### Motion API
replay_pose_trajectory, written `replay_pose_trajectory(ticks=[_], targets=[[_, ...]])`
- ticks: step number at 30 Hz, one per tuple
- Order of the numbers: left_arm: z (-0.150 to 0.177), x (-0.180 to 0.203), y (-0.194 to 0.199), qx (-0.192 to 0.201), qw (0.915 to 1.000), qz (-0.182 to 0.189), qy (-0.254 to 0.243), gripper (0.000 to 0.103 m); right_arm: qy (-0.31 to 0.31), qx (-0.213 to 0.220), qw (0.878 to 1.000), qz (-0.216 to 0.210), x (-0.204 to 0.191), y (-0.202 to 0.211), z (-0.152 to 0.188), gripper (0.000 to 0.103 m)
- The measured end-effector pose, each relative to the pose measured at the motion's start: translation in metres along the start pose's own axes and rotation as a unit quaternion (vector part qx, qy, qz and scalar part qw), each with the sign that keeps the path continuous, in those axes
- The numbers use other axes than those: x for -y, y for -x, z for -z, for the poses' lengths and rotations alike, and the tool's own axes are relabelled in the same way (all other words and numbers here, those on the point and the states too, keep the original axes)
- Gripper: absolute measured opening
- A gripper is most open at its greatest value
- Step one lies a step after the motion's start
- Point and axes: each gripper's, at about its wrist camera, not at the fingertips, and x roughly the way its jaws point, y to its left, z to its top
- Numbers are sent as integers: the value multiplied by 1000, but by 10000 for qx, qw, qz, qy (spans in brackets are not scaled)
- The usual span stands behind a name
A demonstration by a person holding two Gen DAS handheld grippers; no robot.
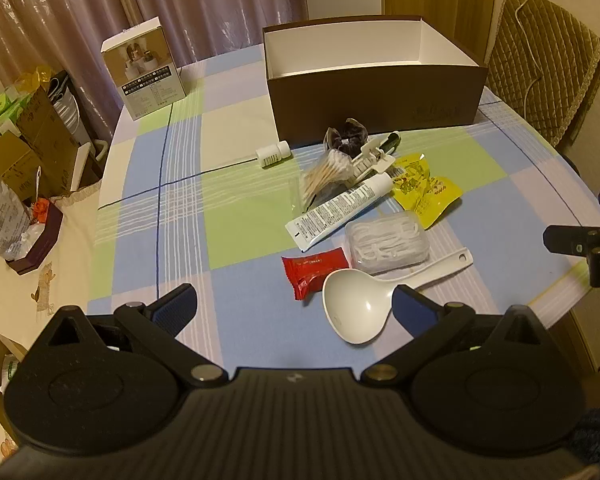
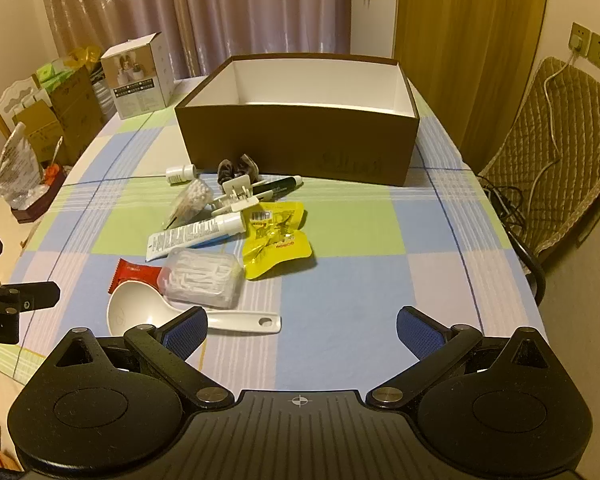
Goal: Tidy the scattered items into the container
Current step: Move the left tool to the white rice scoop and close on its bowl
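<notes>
Hovering over the desk [image 1: 148,208], both jaws stand wide and empty; spoon [image 1: 358,310] lies nearest, box [image 2: 300,140] waits empty behind.

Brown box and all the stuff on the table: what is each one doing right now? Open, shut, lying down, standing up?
Brown box: open, no lid, looks empty.
White ladle: lying flat, bowl up.
Tube: lying down, cap on.
Small white bottle: tipped on its side, capped.
Yellow packet: lying flat, crumpled.
Red packet: lying flat, partly under the clear case.
Printed carton: standing upright.
Left tool: open, holding nothing.
Right tool: open, holding nothing.
</notes>
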Motion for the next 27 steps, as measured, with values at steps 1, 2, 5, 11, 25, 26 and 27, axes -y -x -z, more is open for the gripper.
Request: replay_pose_trajectory(ticks=[1, 2, 5, 11, 25, 26, 27], targets=[[0, 0, 0, -7, 10000, 0, -5, 102, -18, 16, 10000, -14, 1, 0, 0, 103], [1, 0, 0, -17, 10000, -3, -11, 102, -36, 41, 10000, -28, 1, 0, 0, 103], [3, -2, -1, -46, 10000, -10, -15, 102, -118, 90, 9998, -101, 5, 0, 0, 103], [12, -10, -11, -216, 9997, 24, 63, 102, -333, -36, 9990, -301, 15, -8, 3, 103], [33, -18, -57, -399, 9950, 742, 530, 87, -530, -326, 9980, -65, 56, -35, 13, 103], [33, -18, -61, -429, 9942, 805, 567, 84, -565, -347, 9978, -31, 60, -37, 13, 103], [34, -17, -66, -468, 9933, 863, 607, 82, -615, -374, 9974, -15, 64, -38, 14, 103]])
